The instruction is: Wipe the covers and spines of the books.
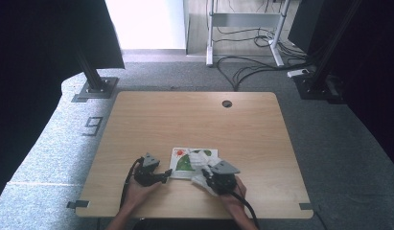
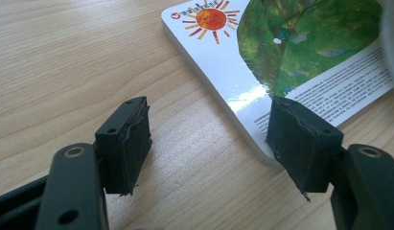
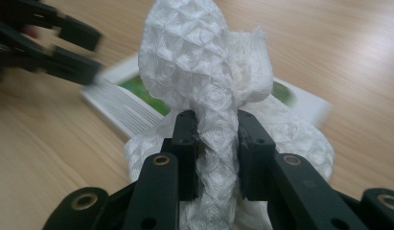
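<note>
A thin picture book (image 1: pixel 181 162) with a green leaf and an orange sun on its white cover lies flat near the table's front middle. My left gripper (image 1: pixel 166 174) sits at the book's left edge. Its jaws stand open in the left gripper view (image 2: pixel 209 127): one pad over bare wood, the other at the corner of the book (image 2: pixel 281 57). My right gripper (image 1: pixel 209 172) is at the book's right side, shut on a bunched white waffle-weave cloth (image 3: pixel 204 62). The cloth (image 1: pixel 200 157) drapes over part of the book (image 3: pixel 119 109). The left gripper (image 3: pixel 65 48) shows blurred beyond it.
The wooden table (image 1: pixel 194 120) has a round cable hole (image 1: pixel 226 103) near its far edge. Grey carpet surrounds it. Black stand bases (image 1: pixel 95 87) stand at the far left and far right, and loose cables (image 1: pixel 252 67) lie behind the table.
</note>
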